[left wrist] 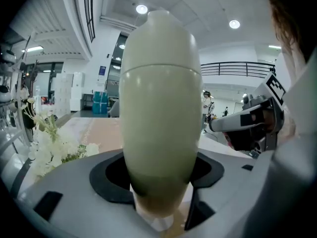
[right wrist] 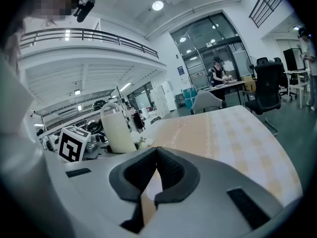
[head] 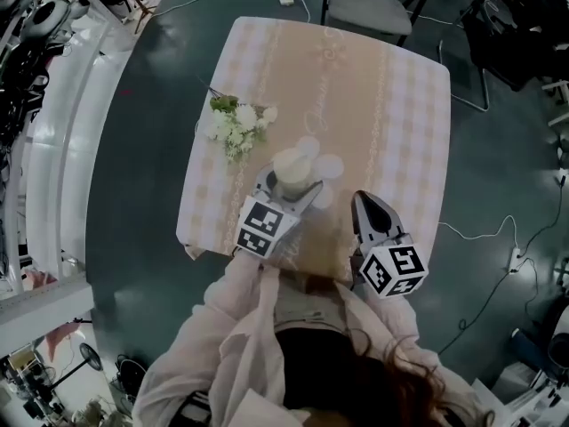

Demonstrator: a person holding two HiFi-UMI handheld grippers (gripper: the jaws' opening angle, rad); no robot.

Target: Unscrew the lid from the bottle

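Note:
A cream, egg-topped bottle (head: 293,167) stands upright near the table's front edge, and a seam below its dome marks the lid (left wrist: 159,38). My left gripper (head: 292,190) is shut on the lower body of the bottle (left wrist: 159,113), a dark pad pressing on each side. My right gripper (head: 363,201) hovers to the bottle's right, apart from it. Its jaws are shut and empty. In the right gripper view, the right gripper (right wrist: 156,155) points across the cloth, with the bottle (right wrist: 118,128) off to the left.
A beige checked cloth covers the table (head: 391,105). A bunch of white flowers (head: 236,127) lies left of the bottle. A grey chair (head: 369,7) stands beyond the far edge. Cables run over the dark floor.

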